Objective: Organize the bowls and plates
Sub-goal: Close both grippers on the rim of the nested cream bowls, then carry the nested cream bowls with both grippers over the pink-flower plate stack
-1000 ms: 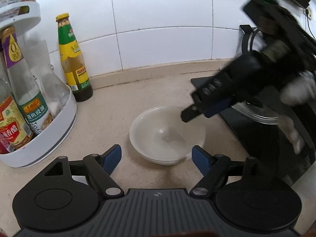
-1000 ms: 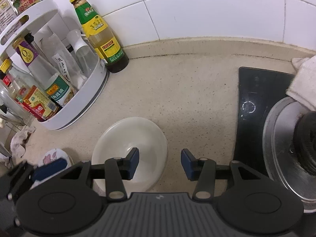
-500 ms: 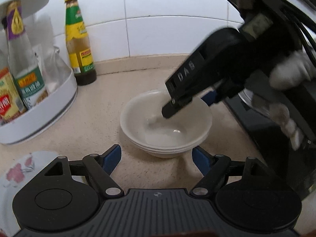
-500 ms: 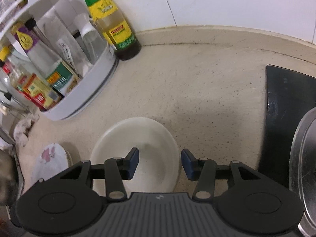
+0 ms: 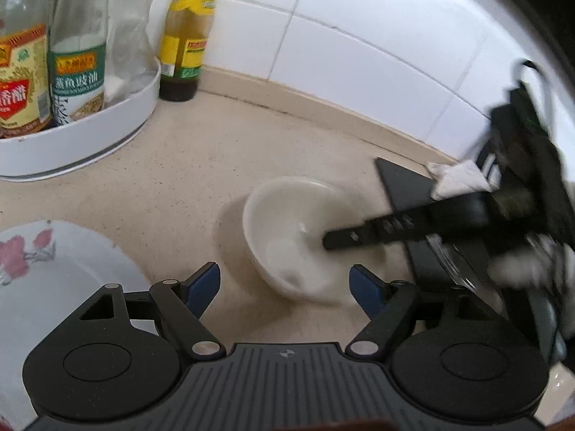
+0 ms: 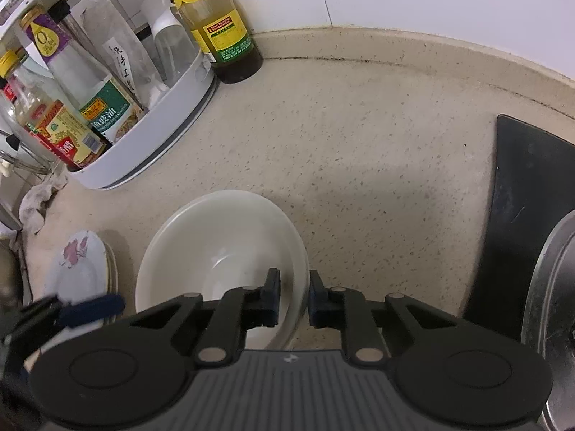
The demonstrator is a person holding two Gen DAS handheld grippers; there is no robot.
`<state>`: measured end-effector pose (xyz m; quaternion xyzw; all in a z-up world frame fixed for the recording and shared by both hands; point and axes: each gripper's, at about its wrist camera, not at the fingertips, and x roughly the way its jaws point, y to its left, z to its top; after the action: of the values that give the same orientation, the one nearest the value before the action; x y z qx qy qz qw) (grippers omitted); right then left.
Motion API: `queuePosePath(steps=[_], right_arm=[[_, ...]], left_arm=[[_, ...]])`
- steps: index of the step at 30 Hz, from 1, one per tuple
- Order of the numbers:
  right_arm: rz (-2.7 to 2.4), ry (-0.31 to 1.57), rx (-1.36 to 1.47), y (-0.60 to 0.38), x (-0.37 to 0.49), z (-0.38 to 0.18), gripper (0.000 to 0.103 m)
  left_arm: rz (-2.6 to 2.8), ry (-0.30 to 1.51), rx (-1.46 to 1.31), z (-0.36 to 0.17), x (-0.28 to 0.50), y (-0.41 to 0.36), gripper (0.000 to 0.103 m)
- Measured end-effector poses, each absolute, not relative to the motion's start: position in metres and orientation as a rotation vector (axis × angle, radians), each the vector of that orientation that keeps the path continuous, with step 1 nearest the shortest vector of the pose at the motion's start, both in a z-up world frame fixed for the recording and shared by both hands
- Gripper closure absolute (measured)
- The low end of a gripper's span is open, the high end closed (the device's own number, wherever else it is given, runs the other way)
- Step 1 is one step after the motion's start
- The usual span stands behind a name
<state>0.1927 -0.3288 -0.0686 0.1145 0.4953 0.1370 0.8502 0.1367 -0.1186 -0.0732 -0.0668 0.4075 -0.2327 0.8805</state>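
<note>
While right hand-held gripper [image 6: 294, 300] clamps bowl [image 6: 222, 251] rim, left hand-held gripper [image 5: 285, 287] wide; bottle [image 6: 107, 115] label "豉油".

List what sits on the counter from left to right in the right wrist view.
Flowered white plates → stacked white ceramic bowls → black glass cooktop → round steel pot lid.

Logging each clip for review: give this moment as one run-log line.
phase: grasp | right hand-held gripper: just closed on white bowl rim | left hand-held gripper: open, empty | floral plate: untouched
</note>
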Motion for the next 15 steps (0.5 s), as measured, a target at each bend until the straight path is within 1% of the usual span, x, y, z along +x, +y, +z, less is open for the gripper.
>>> queuePosePath(steps=[1, 2, 3, 5, 10, 15], right_arm=[[0.29, 1.046, 0.247, -0.33, 0.193, -0.069, 0.087], [0.291, 1.046, 0.251, -0.33, 0.193, -0.069, 0.087], [0.29, 1.047, 0.253, -0.33, 0.192, -0.069, 0.088], [0.296, 1.046, 0.26, -0.331, 0.191, -0.069, 0.088], [0.306, 1.04, 0.289, -0.333, 0.185, -0.066, 0.088], [0.319, 1.028, 0.294, -0.333, 0.181, -0.06, 0.088]], left_arm=[[-0.472, 0.868, -0.14, -0.076, 0.144, -0.122, 0.036], [-0.457, 0.9, -0.147, -0.081, 0.151, -0.124, 0.044], [-0.46, 0.933, -0.162, -0.087, 0.157, -0.126, 0.062], [-0.468, 0.964, -0.228, -0.095, 0.163, -0.124, 0.066], [-0.451, 0.946, -0.181, -0.095, 0.162, -0.126, 0.074], [-0.445, 0.927, -0.169, -0.09, 0.153, -0.126, 0.074]])
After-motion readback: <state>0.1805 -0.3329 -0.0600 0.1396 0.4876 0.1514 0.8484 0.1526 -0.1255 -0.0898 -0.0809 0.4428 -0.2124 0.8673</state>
